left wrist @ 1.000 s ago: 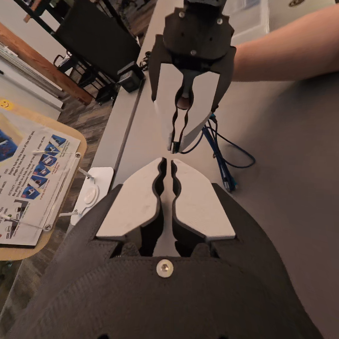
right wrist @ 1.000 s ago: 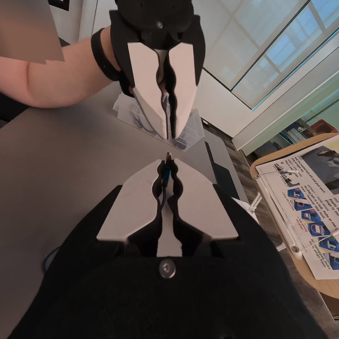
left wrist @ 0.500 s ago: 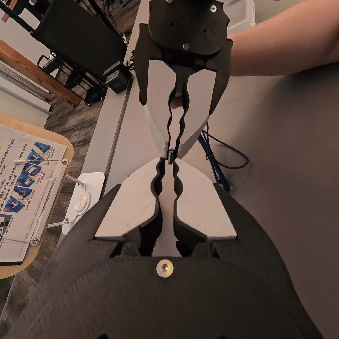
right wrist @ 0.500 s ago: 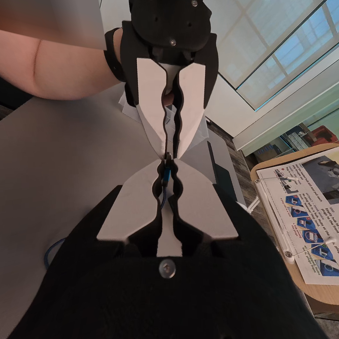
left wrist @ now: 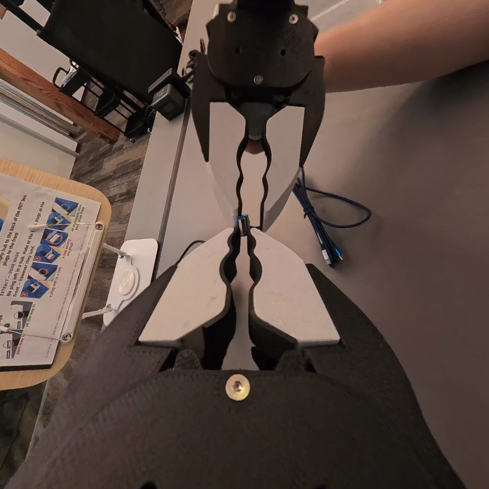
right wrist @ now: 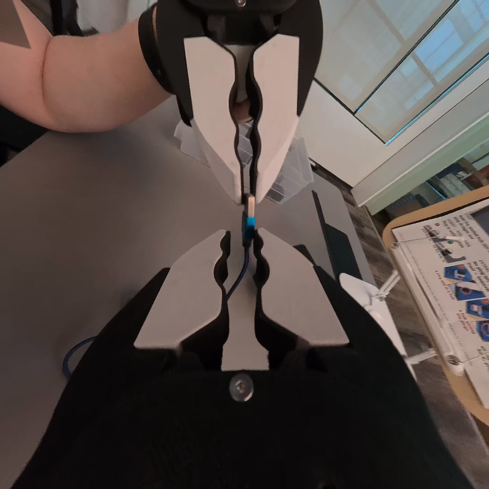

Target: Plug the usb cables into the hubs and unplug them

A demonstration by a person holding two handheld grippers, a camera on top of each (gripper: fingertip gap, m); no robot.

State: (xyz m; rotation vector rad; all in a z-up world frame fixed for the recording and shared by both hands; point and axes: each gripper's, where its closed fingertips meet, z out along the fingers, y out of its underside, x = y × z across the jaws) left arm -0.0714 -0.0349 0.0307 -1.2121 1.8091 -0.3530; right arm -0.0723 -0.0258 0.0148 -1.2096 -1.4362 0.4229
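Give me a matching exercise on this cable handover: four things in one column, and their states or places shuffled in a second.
Things:
1. left gripper
2. right gripper
3. bundle of blue cables
4. clear plastic box

States or places:
A. lying loose on the grey table, nothing touching it
B. open, fingers either side of the USB plug
C. at the table's far edge, partly hidden behind a gripper
D. shut on the metal end of the USB plug

Pairs: 1-D, 2-B, 3-A, 4-C
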